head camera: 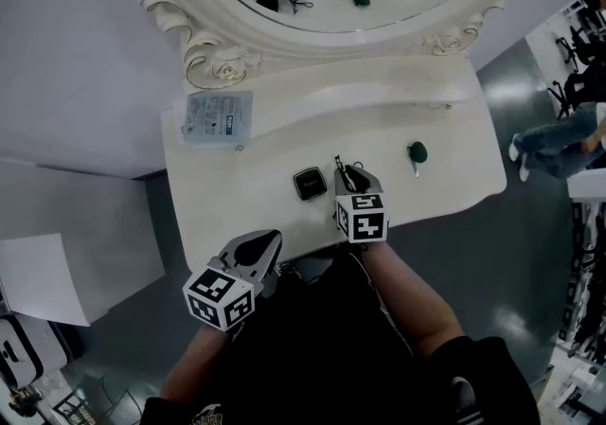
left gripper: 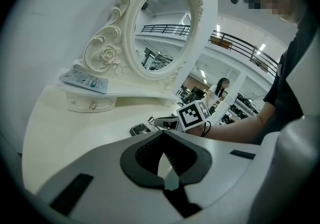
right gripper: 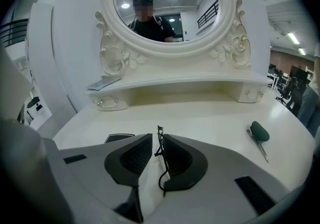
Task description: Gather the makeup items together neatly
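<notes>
My right gripper rests on the white vanity table, near its front edge. A thin black wire tool, perhaps an eyelash curler, stands between the jaws. It leans on the right pad, and a gap shows at the left pad. A black square compact lies just left of this gripper. A dark green item with a metal stem lies to the right. My left gripper hovers at the table's front edge, shut and holding nothing.
An oval mirror in an ornate white frame stands at the back on a raised shelf with small drawers. A blue-and-white packet lies on the shelf's left end. Grey floor surrounds the table.
</notes>
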A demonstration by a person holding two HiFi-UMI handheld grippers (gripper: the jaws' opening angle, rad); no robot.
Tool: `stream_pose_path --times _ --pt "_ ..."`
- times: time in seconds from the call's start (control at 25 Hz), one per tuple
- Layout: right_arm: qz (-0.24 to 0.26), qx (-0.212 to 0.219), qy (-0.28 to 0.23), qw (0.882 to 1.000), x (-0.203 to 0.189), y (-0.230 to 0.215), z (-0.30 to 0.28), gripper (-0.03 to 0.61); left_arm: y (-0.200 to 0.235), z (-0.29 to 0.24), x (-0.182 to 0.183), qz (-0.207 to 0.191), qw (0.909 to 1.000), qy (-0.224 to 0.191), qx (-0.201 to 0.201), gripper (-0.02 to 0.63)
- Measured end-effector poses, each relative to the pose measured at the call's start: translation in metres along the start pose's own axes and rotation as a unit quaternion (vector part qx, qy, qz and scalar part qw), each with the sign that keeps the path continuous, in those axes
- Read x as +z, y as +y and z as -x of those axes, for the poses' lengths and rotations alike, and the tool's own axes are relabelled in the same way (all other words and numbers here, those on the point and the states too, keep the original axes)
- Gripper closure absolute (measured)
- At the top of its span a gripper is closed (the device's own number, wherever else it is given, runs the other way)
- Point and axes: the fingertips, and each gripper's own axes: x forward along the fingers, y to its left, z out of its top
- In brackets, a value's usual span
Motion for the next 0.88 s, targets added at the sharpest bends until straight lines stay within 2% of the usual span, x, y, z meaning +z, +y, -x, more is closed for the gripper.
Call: stream_pose_path --times 0.12,0.36,0.68,0.88 --pt "0.005 0.004 -0.014 1.000 0.006 0.000 0.012 0.479 -0.006 -0.006 0.002 -0.005 1.0000 0.000 -0.008 0.606" --pt "-0.013 -0.015 -0.042 0.999 0.012 -0.028 0.044 0.479 -0.024 -0.020 0.007 -0.017 0.9994 0.000 -0.029 0.606" --pt "-0.052 -0.100 -0.020 0.993 -0.019 -0.132 0.079 0.479 -0.052 -0.044 0.017 -0.029 0.9982 -0.002 -0.051 0.606" --pt "-0.049 -0.127 0.013 0.991 -0.041 -0.185 0.081 0.480 -0.063 -0.060 0.020 -0.032 0.9982 -0.001 -0.052 0.606"
